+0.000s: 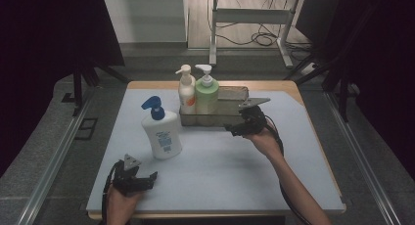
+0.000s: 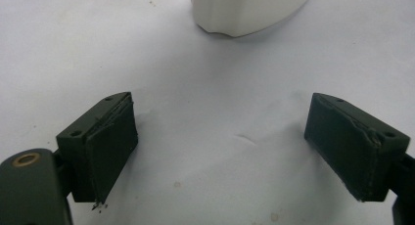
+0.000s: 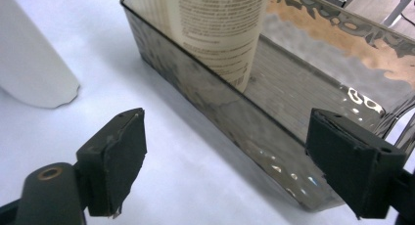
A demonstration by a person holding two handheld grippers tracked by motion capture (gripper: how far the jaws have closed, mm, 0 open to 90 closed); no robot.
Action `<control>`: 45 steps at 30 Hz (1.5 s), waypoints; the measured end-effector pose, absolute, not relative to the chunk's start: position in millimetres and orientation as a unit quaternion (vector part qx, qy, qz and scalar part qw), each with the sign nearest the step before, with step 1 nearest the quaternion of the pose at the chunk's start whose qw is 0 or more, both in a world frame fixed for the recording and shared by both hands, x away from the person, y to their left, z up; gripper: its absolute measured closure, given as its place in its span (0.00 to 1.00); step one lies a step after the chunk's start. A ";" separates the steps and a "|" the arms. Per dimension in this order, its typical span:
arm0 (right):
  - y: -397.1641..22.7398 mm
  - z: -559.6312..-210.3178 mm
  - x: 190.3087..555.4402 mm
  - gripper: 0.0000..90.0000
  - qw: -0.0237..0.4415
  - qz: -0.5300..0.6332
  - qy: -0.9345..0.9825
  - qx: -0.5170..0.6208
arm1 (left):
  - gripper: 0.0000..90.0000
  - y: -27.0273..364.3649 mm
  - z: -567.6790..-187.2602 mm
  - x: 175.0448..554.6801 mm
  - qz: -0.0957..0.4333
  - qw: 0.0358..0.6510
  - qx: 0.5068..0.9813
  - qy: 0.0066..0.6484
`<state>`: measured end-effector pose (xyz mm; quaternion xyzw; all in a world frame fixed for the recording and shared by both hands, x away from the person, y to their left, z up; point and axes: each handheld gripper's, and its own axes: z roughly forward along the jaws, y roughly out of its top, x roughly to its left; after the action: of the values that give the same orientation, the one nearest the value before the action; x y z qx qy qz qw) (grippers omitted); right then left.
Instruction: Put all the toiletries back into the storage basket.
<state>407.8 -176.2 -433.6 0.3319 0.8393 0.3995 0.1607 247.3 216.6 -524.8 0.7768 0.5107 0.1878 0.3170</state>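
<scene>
The left claw (image 1: 147, 178) sat low at the near left, held in the person's left hand (image 1: 120, 200), its jaws spread wide with nothing between them. The right forearm (image 1: 293, 186) reached in diagonally from the near right, its hand (image 1: 262, 137) gripping the right claw (image 1: 234, 129). That claw's jaws stood wide apart, pressing on nothing.

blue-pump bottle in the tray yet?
No. The blue-pump bottle stands on the table mat, left of the tray, which holds two other pump bottles.
</scene>
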 end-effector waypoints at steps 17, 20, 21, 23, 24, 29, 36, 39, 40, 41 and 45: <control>-189.4 -434.8 374.1 0.13 0.164 0.395 0.849 0.311 | 0.13 216.5 -524.7 247.5 0.187 0.316 0.777 0.511; -192.4 -433.8 369.8 0.10 0.168 0.396 0.847 0.311 | 0.13 216.5 -524.7 247.5 0.187 0.316 0.777 0.511; -193.2 -433.8 368.7 0.10 0.169 0.397 0.847 0.311 | 0.13 216.5 -524.7 247.5 0.187 0.317 0.777 0.511; -194.7 -433.9 366.0 0.08 0.169 0.398 0.846 0.313 | 0.13 216.4 -524.7 247.5 0.187 0.316 0.777 0.512; -195.6 -434.2 364.7 0.08 0.169 0.399 0.846 0.312 | 0.13 216.5 -524.7 247.5 0.187 0.316 0.777 0.511; -200.6 -437.4 357.2 0.06 0.171 0.394 0.848 0.311 | 0.13 216.6 -524.7 247.5 0.187 0.316 0.777 0.511; -212.2 -442.1 347.0 0.05 0.165 0.395 0.844 0.323 | 0.13 216.6 -524.6 247.5 0.187 0.316 0.777 0.511; -217.3 -443.3 342.4 0.05 0.167 0.396 0.842 0.325 | 0.13 216.6 -524.6 247.5 0.187 0.316 0.777 0.511; -218.9 -443.8 341.0 0.05 0.170 0.395 0.842 0.325 | 0.13 216.6 -524.6 247.6 0.187 0.316 0.777 0.511; -220.4 -444.2 339.4 0.05 0.172 0.394 0.842 0.326 | 0.13 216.5 -524.5 247.5 0.187 0.316 0.777 0.511; -226.7 -446.8 333.4 0.04 0.177 0.392 0.841 0.329 | 0.13 216.4 -524.6 247.6 0.187 0.316 0.777 0.512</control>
<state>333.4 -226.7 -446.8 0.3290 0.8406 0.3921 0.1773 247.6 216.4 -524.6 0.7767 0.5119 0.1866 0.3161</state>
